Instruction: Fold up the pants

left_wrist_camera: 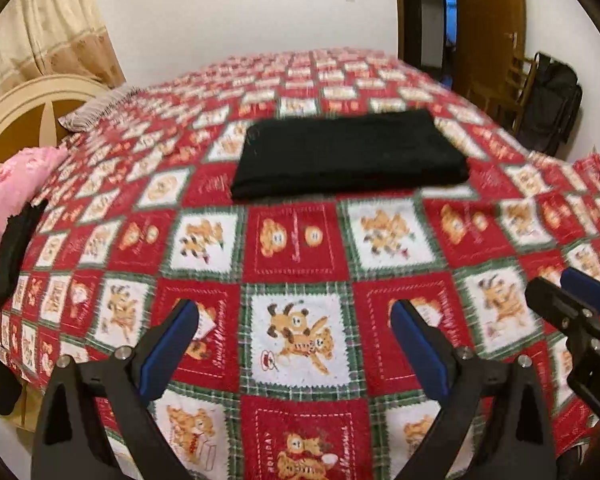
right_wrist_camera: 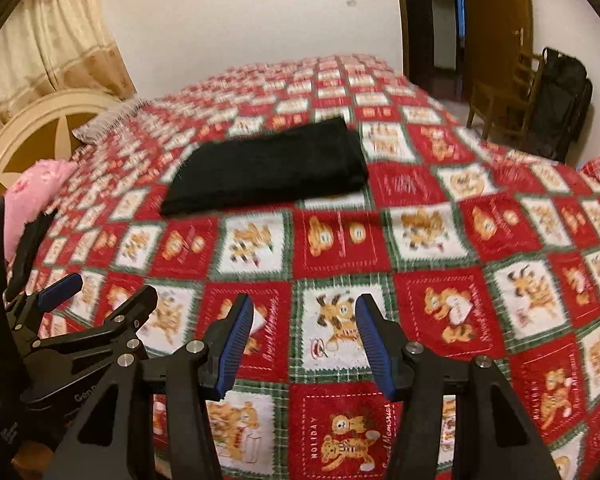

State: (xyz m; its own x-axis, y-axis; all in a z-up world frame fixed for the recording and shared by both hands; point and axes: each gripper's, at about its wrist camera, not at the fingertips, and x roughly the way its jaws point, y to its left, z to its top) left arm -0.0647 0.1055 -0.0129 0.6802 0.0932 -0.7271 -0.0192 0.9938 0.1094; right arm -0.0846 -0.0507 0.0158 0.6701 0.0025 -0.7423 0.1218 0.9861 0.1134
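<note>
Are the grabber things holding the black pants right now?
No. The left gripper and right gripper are both open and empty; the folded black pants lie apart on the bed.

Folded pants (left_wrist_camera: 350, 154) on quilted bed (left_wrist_camera: 300, 248)

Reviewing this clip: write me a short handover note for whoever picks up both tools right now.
Left tool: open, empty, above the near part of the bed.
Right tool: open, empty, beside it.
Black pants: folded into a flat rectangle, lying on the patchwork teddy-bear quilt toward the middle of the bed, clear of both tools.
Done: the fold looks complete, edges fairly even.
Left: probably nothing, at most a tidy-up of the stack. Another dark garment hangs off the bed edge by the pink pillow; type unclear.
</note>
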